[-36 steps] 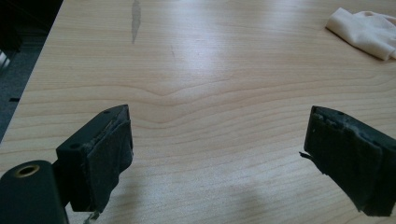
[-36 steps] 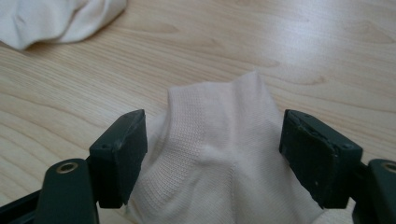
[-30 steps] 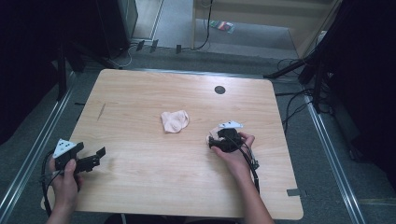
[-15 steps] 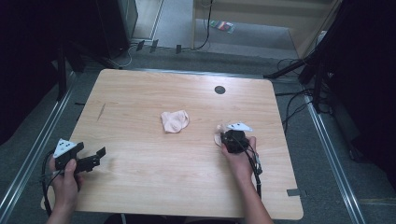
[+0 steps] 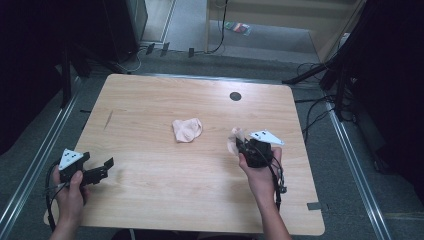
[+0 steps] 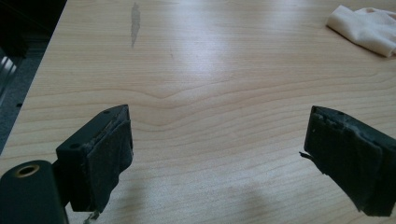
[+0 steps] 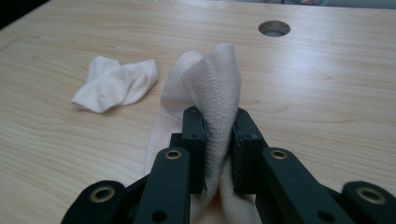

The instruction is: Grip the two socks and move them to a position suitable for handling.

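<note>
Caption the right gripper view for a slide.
Right gripper shut on a cream sock, a second sock crumpled on the wooden table.

Crumpled sock [image 5: 187, 130] mid-table [image 5: 150, 200] — cable hole [image 5: 235, 96] behind

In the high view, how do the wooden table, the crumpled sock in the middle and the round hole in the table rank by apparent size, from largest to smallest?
1. The wooden table, by far the largest.
2. The crumpled sock.
3. The round hole, the smallest.
All three lie at table level, so nearness to the camera hardly affects this order.
</note>
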Action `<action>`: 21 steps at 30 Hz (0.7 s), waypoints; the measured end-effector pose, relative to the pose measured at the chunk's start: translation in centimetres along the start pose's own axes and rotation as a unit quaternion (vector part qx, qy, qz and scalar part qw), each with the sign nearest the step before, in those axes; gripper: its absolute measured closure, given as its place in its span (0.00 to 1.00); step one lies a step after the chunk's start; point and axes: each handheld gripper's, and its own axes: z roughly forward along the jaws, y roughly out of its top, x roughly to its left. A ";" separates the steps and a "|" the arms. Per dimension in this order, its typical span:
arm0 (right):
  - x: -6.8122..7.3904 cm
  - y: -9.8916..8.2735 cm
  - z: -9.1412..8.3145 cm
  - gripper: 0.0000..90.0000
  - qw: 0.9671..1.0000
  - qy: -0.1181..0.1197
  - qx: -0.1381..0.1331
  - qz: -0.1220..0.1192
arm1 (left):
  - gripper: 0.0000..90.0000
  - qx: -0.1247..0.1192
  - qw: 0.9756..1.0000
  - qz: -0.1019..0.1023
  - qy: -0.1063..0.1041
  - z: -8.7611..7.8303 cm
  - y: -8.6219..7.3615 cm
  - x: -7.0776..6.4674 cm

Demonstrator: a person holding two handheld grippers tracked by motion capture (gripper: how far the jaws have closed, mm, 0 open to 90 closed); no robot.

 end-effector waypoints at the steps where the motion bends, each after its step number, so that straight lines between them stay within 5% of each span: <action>1: 0.3 0.0 -0.4 0.88 1.000 0.005 -0.004 0.001 | 0.09 -0.001 1.000 -0.001 0.000 0.0 0.0 -0.1; 12: 3.1 -0.9 -2.0 0.88 1.000 0.028 0.000 0.003 | 0.09 -0.006 1.000 0.015 -0.024 -0.1 0.5 -1.9; 21: 5.5 -1.8 -2.0 0.88 0.999 0.047 0.015 -0.005 | 0.09 -0.022 0.998 0.023 -0.058 -0.7 1.3 -4.9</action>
